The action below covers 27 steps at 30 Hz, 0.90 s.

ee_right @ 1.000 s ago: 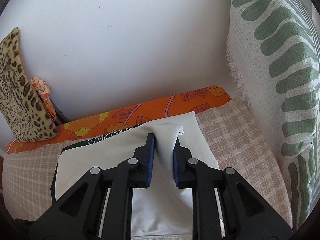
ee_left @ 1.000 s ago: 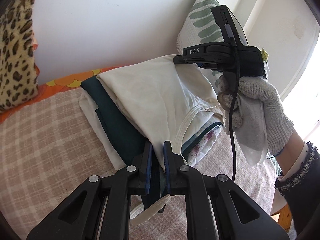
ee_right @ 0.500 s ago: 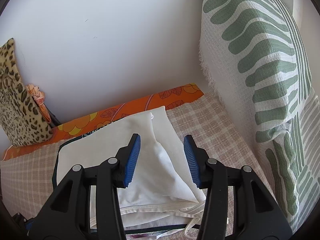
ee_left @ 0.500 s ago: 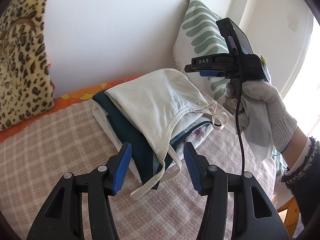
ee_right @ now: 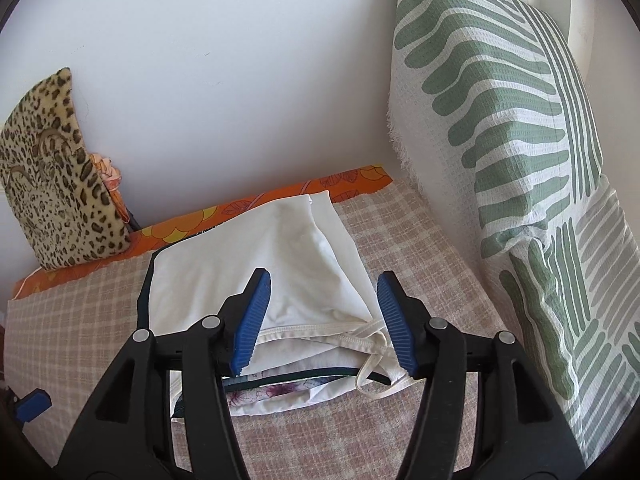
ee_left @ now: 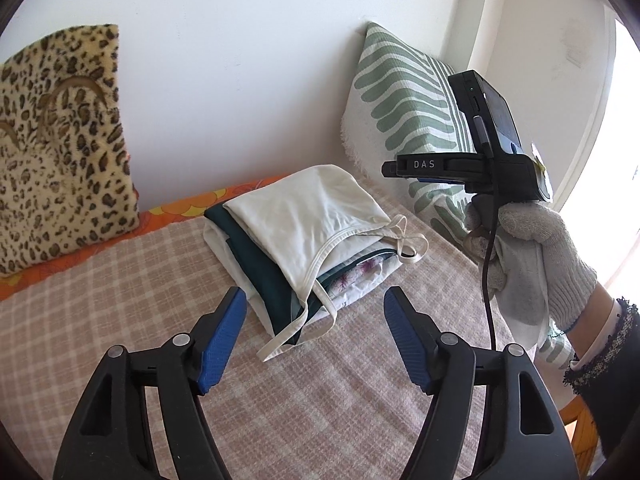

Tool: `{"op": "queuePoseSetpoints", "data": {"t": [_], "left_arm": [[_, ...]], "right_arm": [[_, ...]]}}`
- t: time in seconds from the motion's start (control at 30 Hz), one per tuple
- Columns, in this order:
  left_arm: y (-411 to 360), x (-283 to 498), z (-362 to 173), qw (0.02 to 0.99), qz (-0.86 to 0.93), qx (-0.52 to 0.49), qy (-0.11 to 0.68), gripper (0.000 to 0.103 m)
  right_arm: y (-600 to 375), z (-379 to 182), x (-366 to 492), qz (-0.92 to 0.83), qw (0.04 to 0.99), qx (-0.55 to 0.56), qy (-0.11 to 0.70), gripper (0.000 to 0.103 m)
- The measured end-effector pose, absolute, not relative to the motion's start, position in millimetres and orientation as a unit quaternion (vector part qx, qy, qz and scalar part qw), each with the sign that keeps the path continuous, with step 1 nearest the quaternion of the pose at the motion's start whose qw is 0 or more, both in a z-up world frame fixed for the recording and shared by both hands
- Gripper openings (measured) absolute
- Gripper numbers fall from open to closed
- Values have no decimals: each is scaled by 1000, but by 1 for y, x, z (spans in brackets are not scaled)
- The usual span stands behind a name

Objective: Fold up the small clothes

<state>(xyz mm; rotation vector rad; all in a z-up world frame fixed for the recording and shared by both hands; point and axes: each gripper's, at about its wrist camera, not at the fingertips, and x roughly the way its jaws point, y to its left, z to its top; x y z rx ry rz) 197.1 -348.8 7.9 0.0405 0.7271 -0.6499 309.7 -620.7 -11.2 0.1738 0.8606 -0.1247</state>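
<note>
Both tongs, the left gripper [ee_left: 314,334] and right gripper [ee_right: 323,320], had just spread their jaws and released the cream garment [ee_left: 308,216], which lay folded atop the far stack [ee_left: 256,276], finishing it.

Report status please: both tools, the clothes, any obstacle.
Left tool and right tool open, jaws just opened, nothing between. White top lies folded on the clothes pile. Straps dangle loose; no obstacle.

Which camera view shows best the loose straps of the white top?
The left wrist view: the white top lies whole on the pile, its straps trailing onto the checked cover. In the right wrist view only the straps at one end show, partly behind a finger.
</note>
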Motion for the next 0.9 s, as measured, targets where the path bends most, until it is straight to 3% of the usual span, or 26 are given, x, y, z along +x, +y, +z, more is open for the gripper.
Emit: {"op": "queuePoseSetpoints", "data": {"t": [0.27, 0.47, 0.9], "left_arm": [[-334, 171, 20, 890, -306, 24, 337, 76], [-310, 151, 25, 895, -299, 32, 330, 79], [-250, 99, 27, 905, -287, 50, 310, 81]], "right_arm": [[-602, 7, 270, -63, 909, 85, 404, 67], [-580, 19, 234, -60, 917, 91, 385, 90], [-533, 21, 156, -90, 922, 104, 362, 95]]}}
